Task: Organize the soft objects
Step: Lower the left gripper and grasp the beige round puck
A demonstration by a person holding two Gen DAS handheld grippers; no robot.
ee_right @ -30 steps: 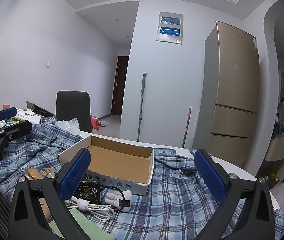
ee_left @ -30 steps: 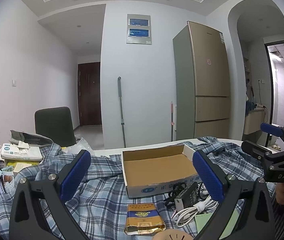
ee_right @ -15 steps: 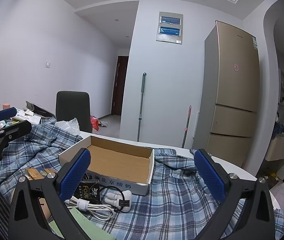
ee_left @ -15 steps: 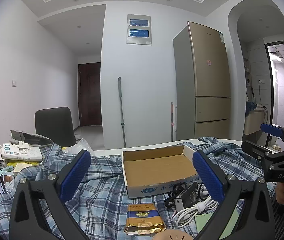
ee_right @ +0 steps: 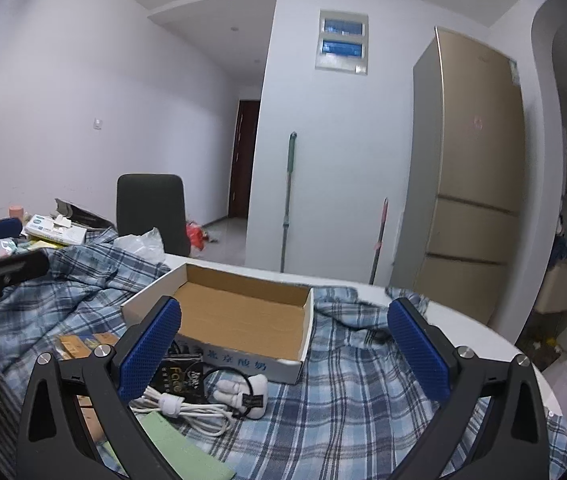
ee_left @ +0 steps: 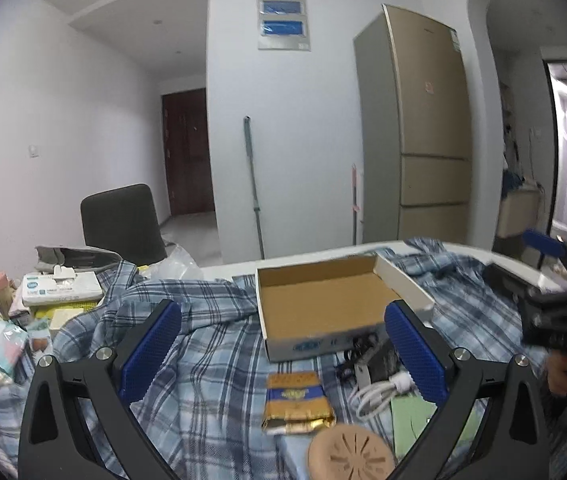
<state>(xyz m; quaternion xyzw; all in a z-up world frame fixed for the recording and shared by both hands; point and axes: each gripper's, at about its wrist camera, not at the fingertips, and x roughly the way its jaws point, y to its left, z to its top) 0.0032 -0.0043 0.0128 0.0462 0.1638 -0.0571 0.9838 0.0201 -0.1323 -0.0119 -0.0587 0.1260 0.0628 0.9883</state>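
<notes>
A blue plaid shirt (ee_left: 211,344) lies spread and rumpled over the table; it also shows in the right wrist view (ee_right: 347,396). An open cardboard box (ee_left: 323,304) sits on it, empty inside, seen also in the right wrist view (ee_right: 239,316). My left gripper (ee_left: 283,352) is open and empty, held above the shirt before the box. My right gripper (ee_right: 283,352) is open and empty, over the box's near right side. Each gripper shows at the edge of the other's view.
A gold and blue packet (ee_left: 297,402), white cable (ee_right: 187,410), black charger (ee_left: 375,364), green sheet (ee_right: 179,446) and a round tan disc (ee_left: 349,454) lie before the box. Tissue packs and clutter (ee_left: 59,290) sit at the left. A chair (ee_left: 121,226) stands behind the table.
Both views have tilted downward a little, so the table and box sit lower and nearer. Both grippers stay open and empty.
</notes>
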